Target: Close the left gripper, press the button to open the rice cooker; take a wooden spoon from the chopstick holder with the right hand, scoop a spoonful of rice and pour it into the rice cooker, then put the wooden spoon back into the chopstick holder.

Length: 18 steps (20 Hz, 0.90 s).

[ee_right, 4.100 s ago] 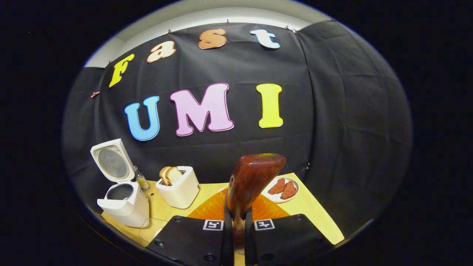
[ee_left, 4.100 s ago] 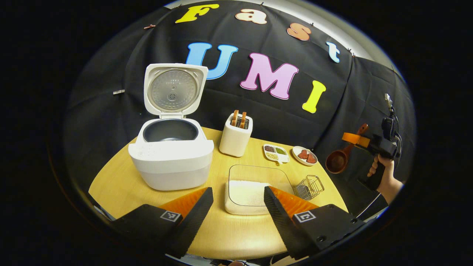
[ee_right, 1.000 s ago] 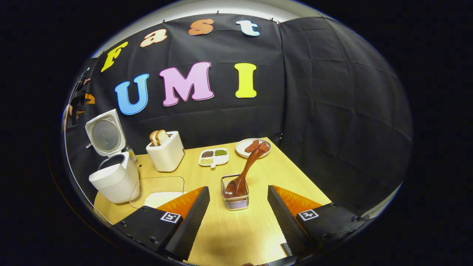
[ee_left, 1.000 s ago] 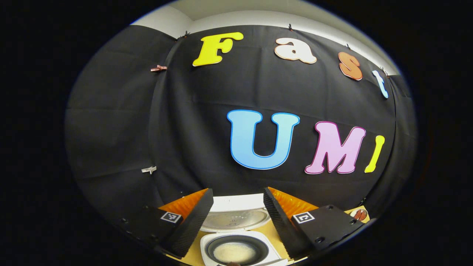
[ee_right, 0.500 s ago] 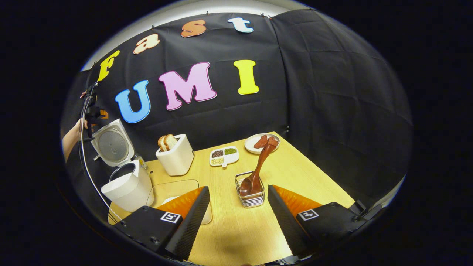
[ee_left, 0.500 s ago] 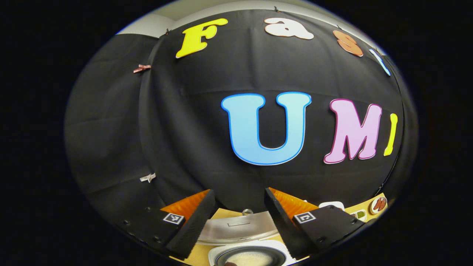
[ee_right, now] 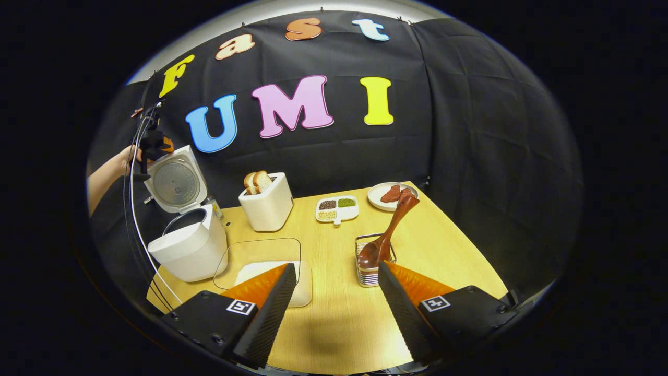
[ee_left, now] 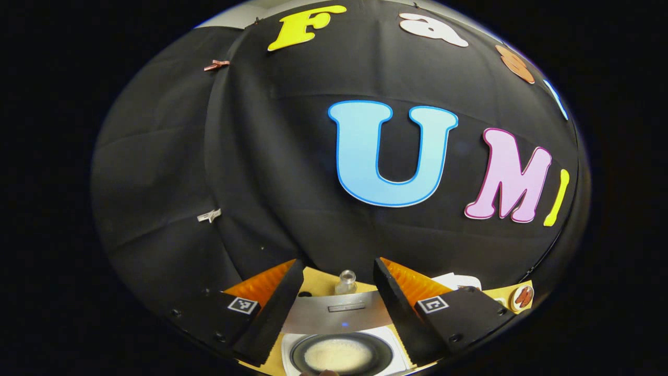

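Right gripper view looks down on the wooden table (ee_right: 334, 313), with the right gripper (ee_right: 336, 292) hovering over its near edge, jaws spread wide and holding nothing. The wooden spoon (ee_right: 385, 237) stands bowl-down in the wire chopstick holder (ee_right: 368, 263) on the right side, its handle leaning up and away to the far right. The rice cooker (ee_right: 185, 245) sits at the far left with its lid (ee_right: 175, 184) raised, and the left gripper (ee_right: 154, 143) shows above that lid in a person's hand (ee_right: 121, 162). The rice container (ee_right: 271, 274) lies near the middle, just right of the cooker. In the left gripper view the left gripper (ee_left: 336, 292) is likewise spread apart and empty over the open pot (ee_left: 342, 355), where a pale heap of rice (ee_left: 338, 355) lies on the bottom. Judged from this, the scooping and the return of the spoon look done. The spoon seems light, stiff and smooth-varnished, so it could slip; the bare upper handle is the place to pinch it, squarely across its width. The wire holder looks light enough to tip if the handle is knocked.
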Available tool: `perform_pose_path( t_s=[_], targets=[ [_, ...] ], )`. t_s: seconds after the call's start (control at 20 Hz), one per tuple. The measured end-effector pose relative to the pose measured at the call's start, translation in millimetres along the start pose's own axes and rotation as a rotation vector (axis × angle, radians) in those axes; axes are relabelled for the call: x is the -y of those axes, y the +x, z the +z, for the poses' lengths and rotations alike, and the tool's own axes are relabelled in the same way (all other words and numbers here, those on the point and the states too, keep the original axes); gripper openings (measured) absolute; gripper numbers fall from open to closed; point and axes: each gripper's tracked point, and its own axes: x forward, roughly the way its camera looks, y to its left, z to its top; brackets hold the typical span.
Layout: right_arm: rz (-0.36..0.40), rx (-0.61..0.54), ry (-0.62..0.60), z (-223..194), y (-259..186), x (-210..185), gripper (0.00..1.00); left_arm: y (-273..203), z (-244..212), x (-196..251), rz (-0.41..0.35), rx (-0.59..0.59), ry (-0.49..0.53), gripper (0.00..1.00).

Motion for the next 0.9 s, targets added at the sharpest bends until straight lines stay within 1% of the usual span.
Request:
perform_pose_path(
  t_s=[0.15, 0.3, 0.45, 0.65, 0.9],
  targets=[
    [0.029, 0.003, 0.008, 0.8, 7.7, -7.2, 0.98, -25.2, -23.5, 5.3, -0.004, -0.058, -0.003, 0.96],
    [0.064, 0.008, 0.019, 4.2, 12.8, -18.1, 0.99, -53.5, -60.9, 11.2, -0.011, -0.133, -0.017, 0.96],
    [0.076, 0.035, -0.017, 12.9, 16.9, -24.5, 0.99, -75.6, -101.4, 19.5, -0.02, -0.198, -0.03, 0.96],
    [0.111, 0.058, -0.04, 19.0, 22.1, -38.4, 0.99, -89.9, -147.1, 22.4, -0.024, -0.239, -0.03, 0.97],
    [0.101, 0.058, -0.036, 18.1, 26.3, -36.5, 0.99, -95.9, -188.5, 23.2, -0.013, -0.271, 0.009, 0.97]
  ],
)
